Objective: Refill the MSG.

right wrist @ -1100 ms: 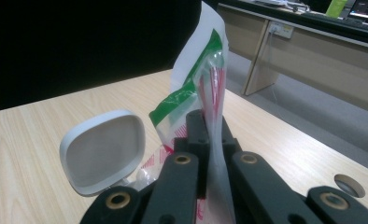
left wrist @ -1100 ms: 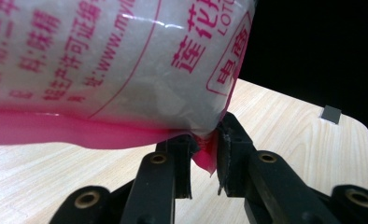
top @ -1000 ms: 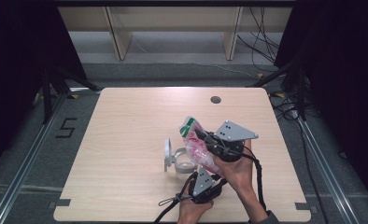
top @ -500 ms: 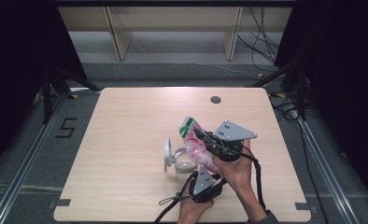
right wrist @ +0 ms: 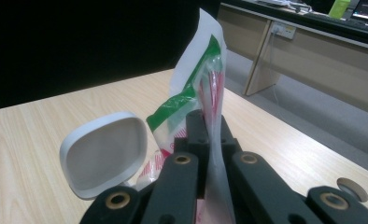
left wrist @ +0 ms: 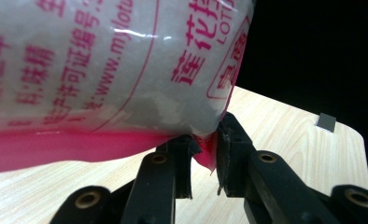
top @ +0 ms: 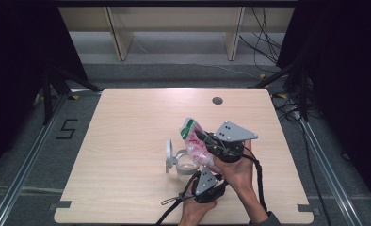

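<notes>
A clear plastic bag of white grains, with red print and a green top, hangs tilted over a small clear container on the table. The container's white lid stands flipped up at its left. My left gripper comes up from below, shut on the bag's red bottom seam. My right gripper is shut on the bag's upper part from the right. In the right gripper view the lid stands just left of my jaws.
The light wooden table has a round cable hole near its far edge. Cables trail from both grippers toward the near edge. Dark stands and floor rails flank the table, and wooden furniture stands behind it.
</notes>
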The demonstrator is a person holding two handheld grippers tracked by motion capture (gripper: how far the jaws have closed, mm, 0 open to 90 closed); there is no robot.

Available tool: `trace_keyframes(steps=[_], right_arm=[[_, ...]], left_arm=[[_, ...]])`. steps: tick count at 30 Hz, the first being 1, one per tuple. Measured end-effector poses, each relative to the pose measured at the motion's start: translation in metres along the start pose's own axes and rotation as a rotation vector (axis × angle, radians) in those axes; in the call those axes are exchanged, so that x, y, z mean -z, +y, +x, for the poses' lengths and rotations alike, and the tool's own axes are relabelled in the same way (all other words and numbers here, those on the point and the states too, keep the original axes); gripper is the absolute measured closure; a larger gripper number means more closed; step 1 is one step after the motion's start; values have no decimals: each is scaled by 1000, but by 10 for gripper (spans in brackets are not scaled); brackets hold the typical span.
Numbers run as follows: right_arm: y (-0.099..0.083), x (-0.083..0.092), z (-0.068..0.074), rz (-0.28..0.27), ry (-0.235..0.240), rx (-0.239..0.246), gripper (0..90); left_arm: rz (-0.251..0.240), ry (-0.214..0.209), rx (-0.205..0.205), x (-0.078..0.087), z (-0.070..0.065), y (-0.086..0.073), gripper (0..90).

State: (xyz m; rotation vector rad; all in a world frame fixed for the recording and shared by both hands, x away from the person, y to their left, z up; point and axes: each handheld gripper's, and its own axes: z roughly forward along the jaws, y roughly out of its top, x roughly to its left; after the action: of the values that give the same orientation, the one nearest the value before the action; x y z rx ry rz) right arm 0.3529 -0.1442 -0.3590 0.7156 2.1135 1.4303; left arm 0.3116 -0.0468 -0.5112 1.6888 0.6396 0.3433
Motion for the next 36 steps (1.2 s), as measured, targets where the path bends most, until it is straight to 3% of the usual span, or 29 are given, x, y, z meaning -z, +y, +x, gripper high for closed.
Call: trace_keyframes(steps=[1,27,36], right_arm=[[0,0,-1,-1,-7,0,900],[0,-5,4,27,6,8,900],[1,-7,5,7,3,23,900]], left_arm=[[1,-5,-16,-1,0,1,770],[-22,-9,3,-4,-1,-1,771],[-34,-17,12,-5,0,-1,772]])
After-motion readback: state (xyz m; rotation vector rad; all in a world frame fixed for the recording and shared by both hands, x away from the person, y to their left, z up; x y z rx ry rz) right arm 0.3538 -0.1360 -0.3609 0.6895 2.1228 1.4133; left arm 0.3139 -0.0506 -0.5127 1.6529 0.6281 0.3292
